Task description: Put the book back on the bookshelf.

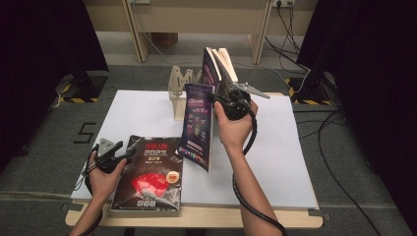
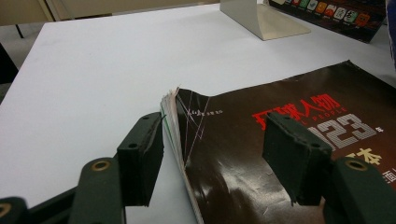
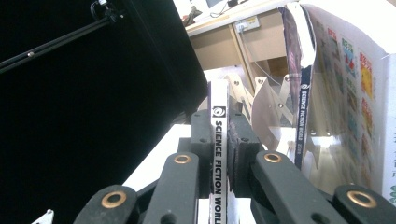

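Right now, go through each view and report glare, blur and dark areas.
High view: soft focus, black curtains at both sides, the white table evenly lit. Left gripper view: lamp glare on the dark magazine, near jaws slightly blurred. Right gripper view: left half black, glare washing out the glossy cover at right; the clamped spine stays readable.

Around my work area: table, rack, cables

I see a white table (image 1: 123,110) edged in pale wood, a wooden rack (image 1: 178,83) standing at its far side, black cables (image 1: 339,147) snaking over the grey floor on the right (dark curtains either side), and a desk (image 1: 196,22) beyond.
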`<state>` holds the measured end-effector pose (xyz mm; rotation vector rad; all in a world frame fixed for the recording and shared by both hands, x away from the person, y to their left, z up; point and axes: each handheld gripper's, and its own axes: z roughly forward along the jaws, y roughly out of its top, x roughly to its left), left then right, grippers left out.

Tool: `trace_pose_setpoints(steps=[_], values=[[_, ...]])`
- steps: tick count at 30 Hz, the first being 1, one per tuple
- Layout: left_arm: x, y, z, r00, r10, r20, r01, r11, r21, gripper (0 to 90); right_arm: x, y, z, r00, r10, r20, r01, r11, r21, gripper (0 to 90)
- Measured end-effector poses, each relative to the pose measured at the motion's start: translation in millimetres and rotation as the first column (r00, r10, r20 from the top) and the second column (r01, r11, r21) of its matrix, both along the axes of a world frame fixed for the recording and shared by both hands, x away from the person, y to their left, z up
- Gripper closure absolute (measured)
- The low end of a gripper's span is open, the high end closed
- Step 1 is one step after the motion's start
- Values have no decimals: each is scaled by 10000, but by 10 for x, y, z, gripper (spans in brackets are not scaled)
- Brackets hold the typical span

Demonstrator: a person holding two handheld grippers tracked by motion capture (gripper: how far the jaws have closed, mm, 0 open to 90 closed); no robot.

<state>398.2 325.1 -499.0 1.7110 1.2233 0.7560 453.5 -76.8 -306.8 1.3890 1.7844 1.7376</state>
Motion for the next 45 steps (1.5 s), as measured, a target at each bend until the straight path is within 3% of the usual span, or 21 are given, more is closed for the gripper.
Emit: trace_pose_setpoints(steps=[21, 45], values=[[-3, -1, 0, 10000, -9, 31, 9, 10000, 5, 376, 48, -72, 85, 9980, -574, 280, 571, 9983, 133, 836], [-3, -12, -2, 10000, -77, 28, 77, 9999, 71, 376, 202, -14, 178, 9911, -1092, 767, 1083, 9940, 158, 835]])
